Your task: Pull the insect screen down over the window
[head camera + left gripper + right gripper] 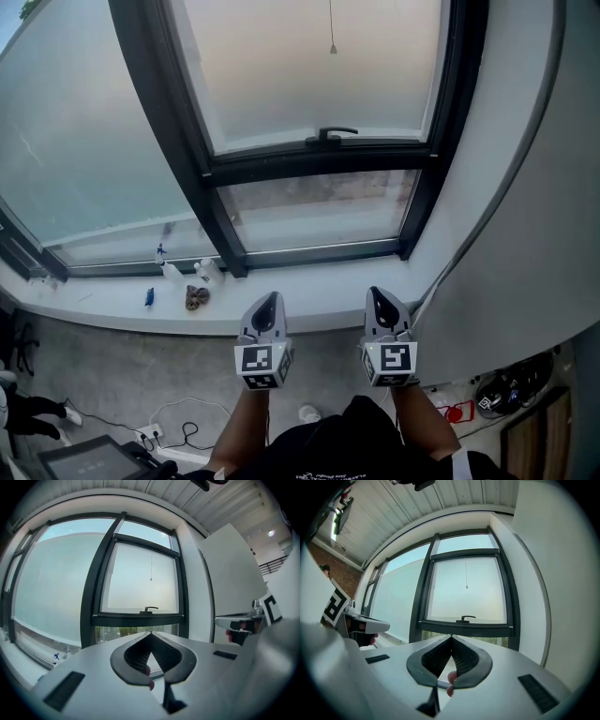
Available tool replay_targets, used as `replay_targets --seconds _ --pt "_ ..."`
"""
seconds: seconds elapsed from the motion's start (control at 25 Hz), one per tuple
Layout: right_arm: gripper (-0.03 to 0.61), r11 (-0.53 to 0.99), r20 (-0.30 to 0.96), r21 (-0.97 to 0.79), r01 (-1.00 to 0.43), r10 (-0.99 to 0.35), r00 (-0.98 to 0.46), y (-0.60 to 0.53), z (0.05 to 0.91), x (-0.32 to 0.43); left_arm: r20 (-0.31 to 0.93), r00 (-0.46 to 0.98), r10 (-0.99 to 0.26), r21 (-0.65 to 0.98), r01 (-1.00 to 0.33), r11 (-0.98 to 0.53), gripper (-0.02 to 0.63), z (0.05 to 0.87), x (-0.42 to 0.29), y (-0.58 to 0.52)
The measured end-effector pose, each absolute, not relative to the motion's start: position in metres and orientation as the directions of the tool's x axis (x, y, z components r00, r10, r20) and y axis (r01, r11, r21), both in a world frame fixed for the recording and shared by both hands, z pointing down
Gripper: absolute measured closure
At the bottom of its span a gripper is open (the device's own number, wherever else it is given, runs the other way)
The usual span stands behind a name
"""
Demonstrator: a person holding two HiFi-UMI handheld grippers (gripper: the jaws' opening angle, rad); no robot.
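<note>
The window (319,141) has a dark frame. Its upper pane looks hazy behind the insect screen (309,66), and a thin pull cord (332,47) hangs in front of it. A dark crossbar carries a small handle (330,136), seen again as the handle (150,608) and the handle (467,618); below the bar a clear strip shows greenery outside. My left gripper (270,298) and right gripper (376,294) are held side by side below the sill, well short of the window. Both are shut with nothing between the jaws, as the left gripper (150,633) and right gripper (451,637) also show.
On the white sill (309,286) stand small bottles (206,272), a blue item (149,296) and a brown lump (196,298). A white wall (525,234) closes in on the right. Cables and a power strip (150,436) lie on the floor.
</note>
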State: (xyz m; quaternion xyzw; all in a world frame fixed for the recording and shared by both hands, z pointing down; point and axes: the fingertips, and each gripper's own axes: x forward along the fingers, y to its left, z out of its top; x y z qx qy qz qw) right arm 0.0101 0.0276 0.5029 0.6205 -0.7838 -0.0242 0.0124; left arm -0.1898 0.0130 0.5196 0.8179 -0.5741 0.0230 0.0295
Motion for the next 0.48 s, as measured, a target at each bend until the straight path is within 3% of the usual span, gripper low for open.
replay_targets --seconds 0.48 --pt "0.575 0.294 -0.047 0.085 -0.952 -0.953 -0.298 -0.059 0.489 0.024 0.05 0.351 -0.935 -0.015 -0.936 -0.353 0.611 0.504 -0.153 -0.072"
